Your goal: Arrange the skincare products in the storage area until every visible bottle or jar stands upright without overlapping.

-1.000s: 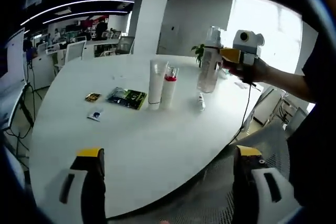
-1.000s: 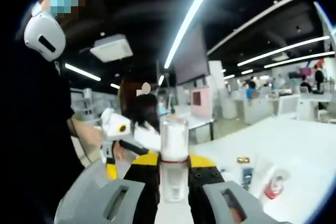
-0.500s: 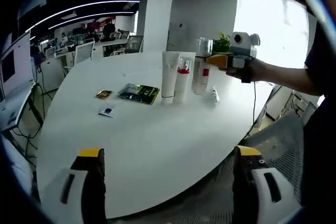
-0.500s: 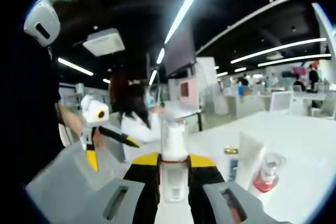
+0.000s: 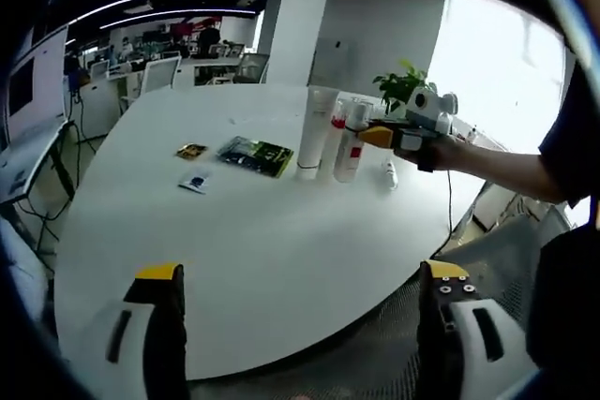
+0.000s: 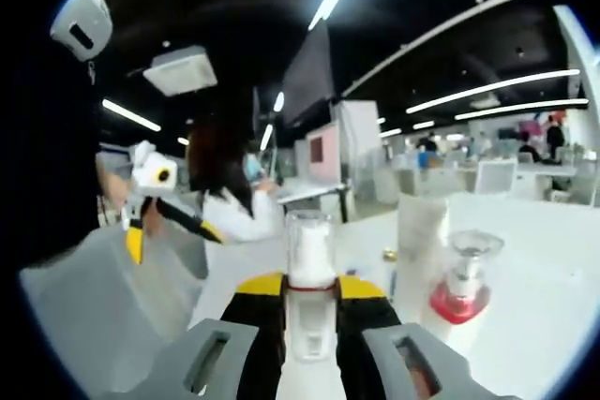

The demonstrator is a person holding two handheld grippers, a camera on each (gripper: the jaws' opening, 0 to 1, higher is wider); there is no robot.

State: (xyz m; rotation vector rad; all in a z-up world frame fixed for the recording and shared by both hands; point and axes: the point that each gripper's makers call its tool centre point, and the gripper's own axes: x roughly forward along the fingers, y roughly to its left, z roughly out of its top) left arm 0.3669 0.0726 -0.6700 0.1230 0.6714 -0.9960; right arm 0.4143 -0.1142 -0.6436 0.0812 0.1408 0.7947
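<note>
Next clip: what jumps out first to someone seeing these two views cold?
The right gripper, shut on a clear bottle with a transparent cap, dominates the right gripper view. In the left gripper view it holds that bottle beside a white tube and a red-collared bottle standing on the white table. The left gripper hangs open near the table's edge.

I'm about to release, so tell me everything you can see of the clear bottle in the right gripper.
The clear bottle is a see-through plastic cylinder with a clear cap and a thin red band below it. It looks upright, clamped between the right gripper's yellow-tipped black jaws. In the left gripper view it sits low at the white table, right beside the red-collared bottle and white tube. Whether its base touches the table is unclear.
</note>
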